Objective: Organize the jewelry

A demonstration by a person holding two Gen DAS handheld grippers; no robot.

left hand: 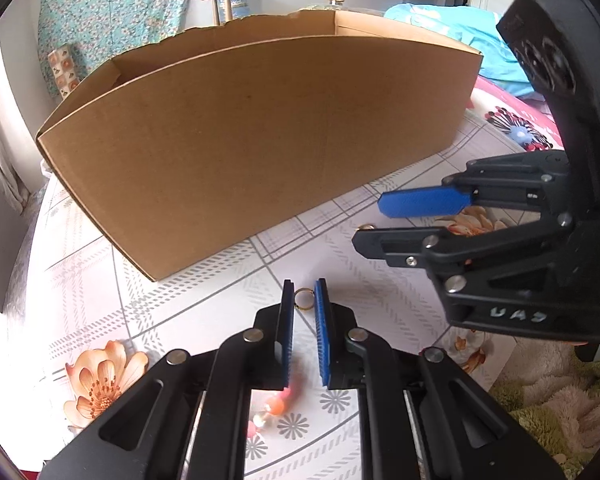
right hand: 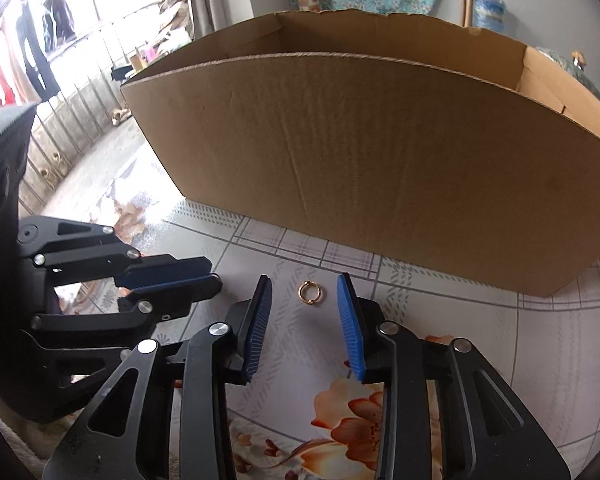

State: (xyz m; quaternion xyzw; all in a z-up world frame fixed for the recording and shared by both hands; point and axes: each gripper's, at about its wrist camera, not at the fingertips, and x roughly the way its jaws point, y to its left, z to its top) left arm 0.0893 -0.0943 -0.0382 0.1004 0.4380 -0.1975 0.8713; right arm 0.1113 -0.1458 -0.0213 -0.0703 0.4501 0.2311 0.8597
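Note:
A small gold ring sits between the fingertips of my left gripper, whose blue pads stand close together and pinch it just above the flowered tablecloth. A second gold ring lies flat on the cloth between the pads of my right gripper, which is open and does not touch it. In the left wrist view this ring peeks out beside the right gripper. The left gripper shows at the left of the right wrist view. Blurred pink and orange beads lie under the left gripper.
A large open cardboard box stands on the table right behind both grippers, its near wall filling the view. A fluffy green and cream blanket lies past the table's right edge. A railing and hanging clothes are far left.

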